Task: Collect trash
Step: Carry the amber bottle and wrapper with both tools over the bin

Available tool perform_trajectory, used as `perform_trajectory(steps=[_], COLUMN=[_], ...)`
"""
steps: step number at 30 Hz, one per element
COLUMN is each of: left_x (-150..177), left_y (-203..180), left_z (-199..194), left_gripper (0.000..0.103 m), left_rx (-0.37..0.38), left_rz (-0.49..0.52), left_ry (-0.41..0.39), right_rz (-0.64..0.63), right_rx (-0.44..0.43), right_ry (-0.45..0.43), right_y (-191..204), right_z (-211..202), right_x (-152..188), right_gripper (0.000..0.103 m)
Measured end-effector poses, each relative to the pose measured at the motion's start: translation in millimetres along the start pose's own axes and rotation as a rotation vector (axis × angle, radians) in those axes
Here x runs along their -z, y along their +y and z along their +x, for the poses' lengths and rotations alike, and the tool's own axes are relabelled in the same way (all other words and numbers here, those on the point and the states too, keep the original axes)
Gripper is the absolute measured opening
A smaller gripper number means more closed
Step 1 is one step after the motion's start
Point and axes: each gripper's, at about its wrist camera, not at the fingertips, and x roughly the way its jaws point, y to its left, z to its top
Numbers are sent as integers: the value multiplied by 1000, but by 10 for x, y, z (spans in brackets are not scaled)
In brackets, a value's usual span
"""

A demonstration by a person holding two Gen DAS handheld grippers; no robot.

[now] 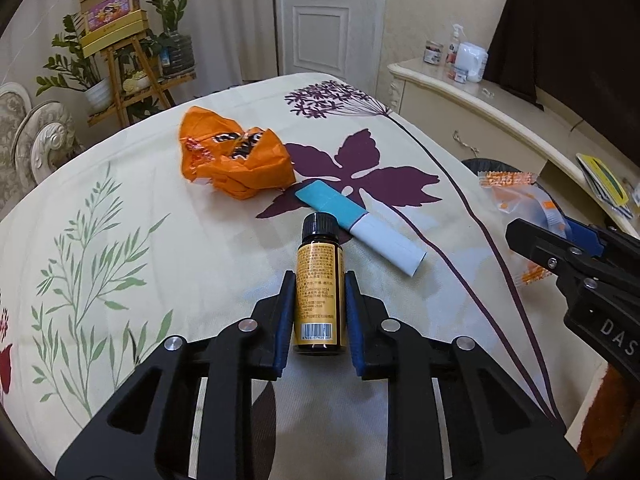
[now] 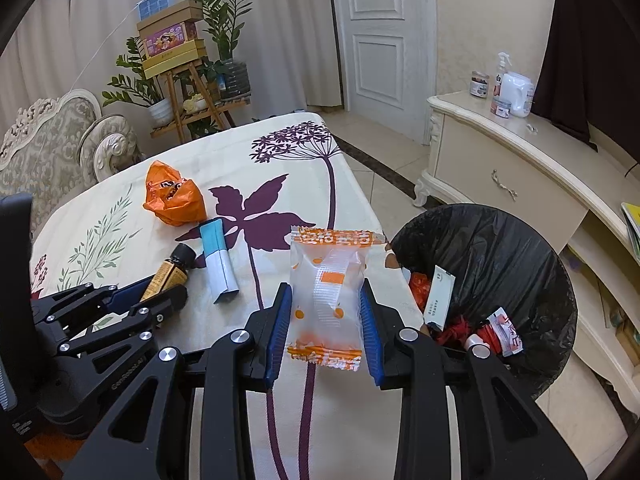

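Trash collection is mid-way, with both tongs loaded. Left tongs (image 1: 317,280) are clamped on the bottle (image 1: 318,280), which lies on the tabletop (image 1: 200,240) with its cap pointing away from them. Right tongs (image 2: 325,300) grip a clear wrapper (image 2: 326,300) by its side edges, held up over the tabletop's edge. Just to their right, and lower, stands the bin (image 2: 520,248), lined with a black bag and already holding a white sachet (image 2: 438,300), red scraps and a small packet (image 2: 506,334).

Next, I judge, the right tongs need to swing over the bin's mouth and let go; the left must lift the bottle and follow. Ahead of the left tongs an orange bag (image 1: 236,156) and a teal-and-white pack (image 1: 360,226) are still to be collected.
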Motion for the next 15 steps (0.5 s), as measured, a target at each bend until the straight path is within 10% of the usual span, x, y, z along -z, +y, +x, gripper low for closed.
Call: perform_trajectory(steps=[15], left_x=[-42], left_y=[32], left_z=[-477], left_gripper=[23], left_rx=[-64], left_rz=[-100], left_ry=[-119], right_rz=[-3], right_rx=[31], right_ry=[-29], right_y=[-8], right_z=[-154], right_x=[-7], right_gripper=[34])
